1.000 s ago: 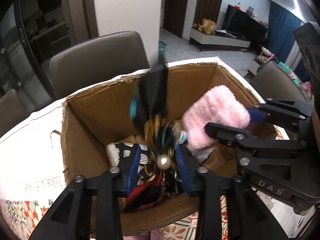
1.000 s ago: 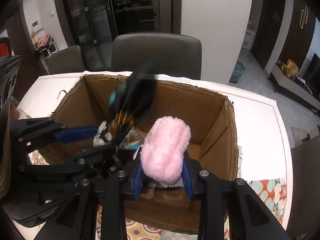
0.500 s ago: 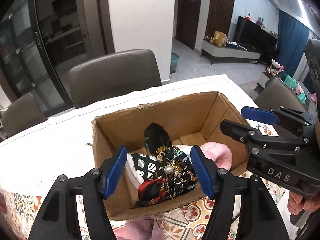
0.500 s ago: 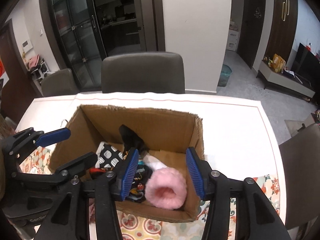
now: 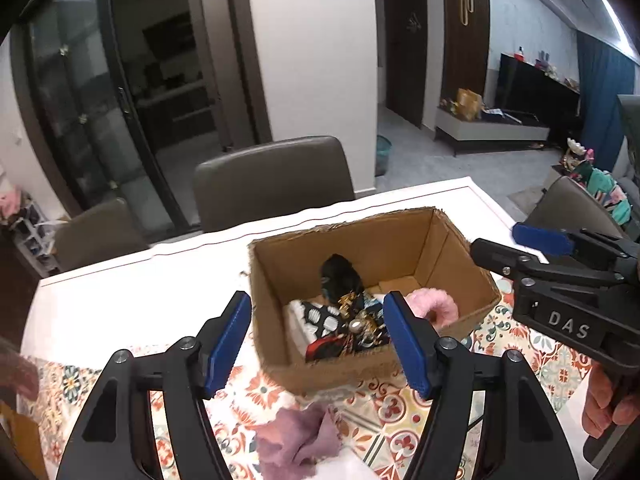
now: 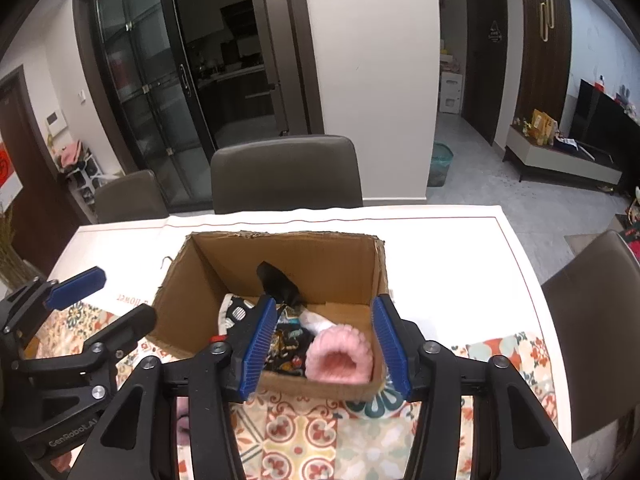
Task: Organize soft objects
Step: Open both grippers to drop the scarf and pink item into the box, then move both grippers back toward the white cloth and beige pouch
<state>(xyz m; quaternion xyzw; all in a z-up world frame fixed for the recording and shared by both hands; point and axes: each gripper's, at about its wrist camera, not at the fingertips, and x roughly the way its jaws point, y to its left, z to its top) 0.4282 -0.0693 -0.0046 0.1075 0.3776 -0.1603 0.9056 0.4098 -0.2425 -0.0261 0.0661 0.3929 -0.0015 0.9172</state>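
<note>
An open cardboard box (image 5: 452,264) (image 6: 200,280) stands on the table. Inside lie a dark patterned scarf with a pearl clasp (image 5: 356,322) (image 6: 286,336), a black-and-white dotted cloth (image 5: 320,316) and a fluffy pink slipper (image 5: 434,308) (image 6: 340,360). My left gripper (image 5: 318,344) hovers above the box's near left corner, jaws opening with nothing between them. My right gripper (image 6: 324,344) hangs above the box's near edge, jaws opening too, the slipper lying free below. A mauve cloth (image 5: 298,440) lies on the table in front of the box.
The table carries a white cloth (image 6: 440,248) and a patterned mat (image 5: 520,344). Grey chairs (image 6: 286,178) (image 6: 596,320) stand at the far side and on the right. A hand (image 5: 604,400) holds the right gripper's handle.
Both grippers let go of their loads, the scarf and the pink slipper, which dropped into the box. Both then rose and drew back from the box with jaws widening.
</note>
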